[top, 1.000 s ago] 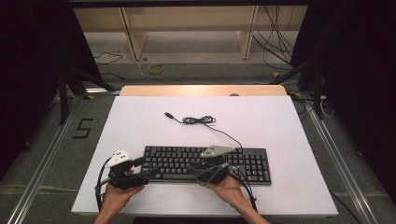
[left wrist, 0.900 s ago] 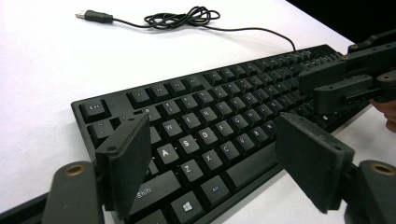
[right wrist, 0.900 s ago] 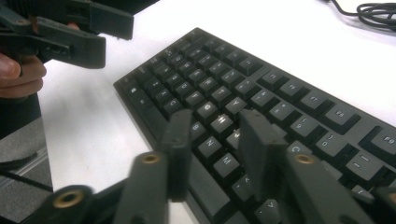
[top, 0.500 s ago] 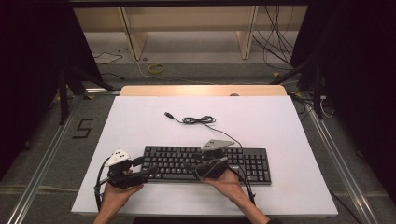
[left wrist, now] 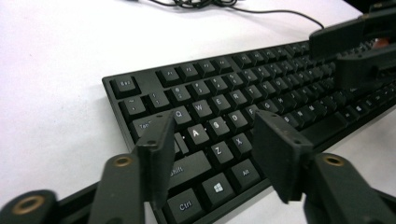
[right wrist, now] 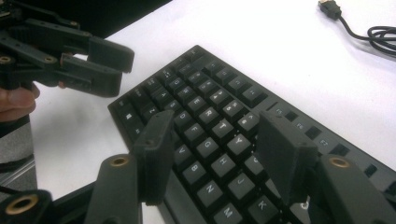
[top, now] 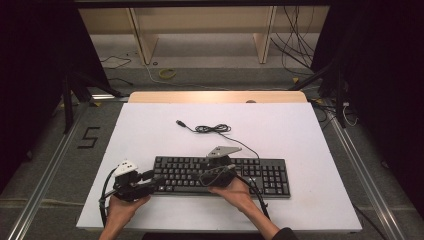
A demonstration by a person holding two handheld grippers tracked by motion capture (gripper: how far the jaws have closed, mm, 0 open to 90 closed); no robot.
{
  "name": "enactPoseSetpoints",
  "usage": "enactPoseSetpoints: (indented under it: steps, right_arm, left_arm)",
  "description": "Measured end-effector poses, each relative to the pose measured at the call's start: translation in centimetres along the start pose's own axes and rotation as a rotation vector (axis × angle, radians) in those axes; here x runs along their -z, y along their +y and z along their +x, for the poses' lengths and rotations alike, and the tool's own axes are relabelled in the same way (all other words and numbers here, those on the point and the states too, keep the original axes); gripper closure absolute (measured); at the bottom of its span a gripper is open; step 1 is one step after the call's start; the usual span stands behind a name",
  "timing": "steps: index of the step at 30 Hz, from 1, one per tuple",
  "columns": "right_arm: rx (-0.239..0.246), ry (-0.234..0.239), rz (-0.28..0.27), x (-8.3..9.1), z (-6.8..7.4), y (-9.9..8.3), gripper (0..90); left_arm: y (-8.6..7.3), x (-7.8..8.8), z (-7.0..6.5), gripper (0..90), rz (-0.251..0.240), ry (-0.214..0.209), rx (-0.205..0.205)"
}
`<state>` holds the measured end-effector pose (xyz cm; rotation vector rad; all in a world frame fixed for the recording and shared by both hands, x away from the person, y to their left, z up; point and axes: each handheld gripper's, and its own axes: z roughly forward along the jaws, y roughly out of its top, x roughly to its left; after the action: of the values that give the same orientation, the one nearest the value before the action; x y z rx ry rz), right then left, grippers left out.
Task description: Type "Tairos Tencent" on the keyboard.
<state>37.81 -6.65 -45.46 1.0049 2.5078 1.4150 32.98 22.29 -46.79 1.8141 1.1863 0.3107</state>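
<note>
High view: black keyboard (top: 220, 175) low in the middle of the white table (top: 300, 130), cable (top: 212, 129) coiled above it. Left gripper (top: 152, 180) at lower left, at the keyboard's left end; right gripper (top: 212, 175) over the middle keys.

Left gripper view: jaws apart, just been closing, nothing pinched, above the keyboard (left wrist: 224, 116) corner near A and Z. Right gripper (left wrist: 327, 56) at upper right.

Right gripper view: jaws apart, just been closing a little, nothing clamped, over the keyboard (right wrist: 210, 135) letter keys; left gripper (right wrist: 119, 67) at upper left; plug and cable (right wrist: 369, 30) at upper right.
</note>
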Motion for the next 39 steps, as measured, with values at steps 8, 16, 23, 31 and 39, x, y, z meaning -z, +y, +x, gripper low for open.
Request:
enactPoseSetpoints:
  steps: [8, 16, 23, 31, 39]
  right_arm:
    - [0.000, -0.005, 0.005, -1.0, 0.0, 0.7, 54.6]
    - [0.019, -0.020, 0.031, -2.2, 0.3, 0.9, 74.0]
    - [0.023, -0.033, 0.051, -2.8, 0.3, 1.0, 85.7]
    - [0.025, -0.049, 0.081, -4.0, 0.3, 1.2, 90.0]
    - [0.025, -0.059, 0.097, -4.7, 0.4, 1.3, 90.0]
  left_arm:
    - [-0.1, -0.2, 0.1, 60.3, 0.040, 0.013, -0.011]
    - [-0.3, -0.6, 0.1, 74.1, 0.073, 0.021, -0.034]
    - [-0.3, -0.9, 0.3, 86.7, 0.092, 0.030, -0.053]
    - [-0.3, -1.1, 0.3, 89.0, 0.111, 0.034, -0.057]
    - [-0.3, -1.2, 0.5, 89.0, 0.128, 0.032, -0.050]
